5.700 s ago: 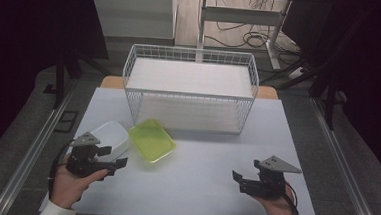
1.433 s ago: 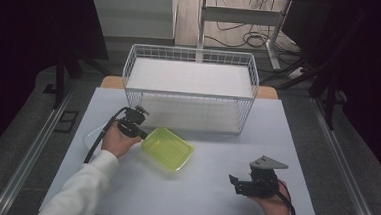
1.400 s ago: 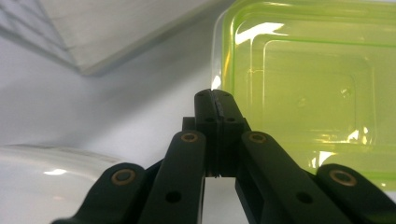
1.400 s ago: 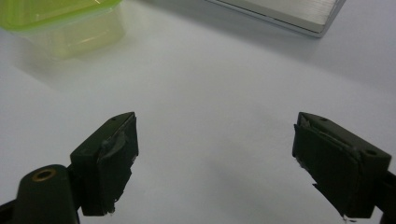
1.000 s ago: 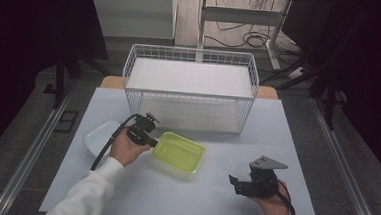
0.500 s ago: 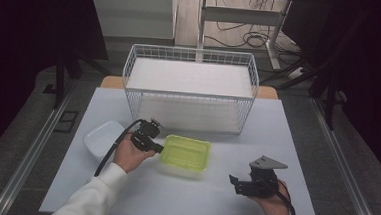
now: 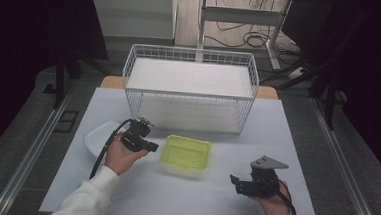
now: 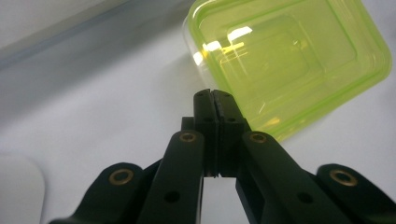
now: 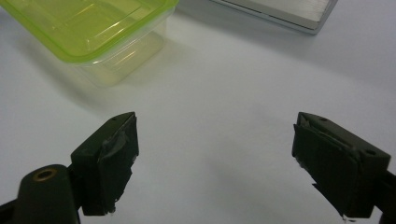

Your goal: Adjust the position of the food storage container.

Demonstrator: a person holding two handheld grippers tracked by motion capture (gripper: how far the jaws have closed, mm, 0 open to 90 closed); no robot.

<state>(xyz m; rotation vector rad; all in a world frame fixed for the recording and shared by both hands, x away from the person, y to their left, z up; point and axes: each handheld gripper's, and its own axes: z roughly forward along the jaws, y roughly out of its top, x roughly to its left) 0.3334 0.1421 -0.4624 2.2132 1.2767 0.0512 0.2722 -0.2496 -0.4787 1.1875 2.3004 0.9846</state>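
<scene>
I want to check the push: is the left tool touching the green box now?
Cannot tell. In the left gripper view the shut left tool overlaps the edge of the green box, so no gap or contact is plain; the high view is too coarse.

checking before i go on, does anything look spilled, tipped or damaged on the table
Nothing stands out. The green-lidded container sits flat and closed on the table, no spill around it, and the wire basket stands upright behind it.

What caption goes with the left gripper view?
Shut left hand-held gripper beside the green box on the white table.
</scene>
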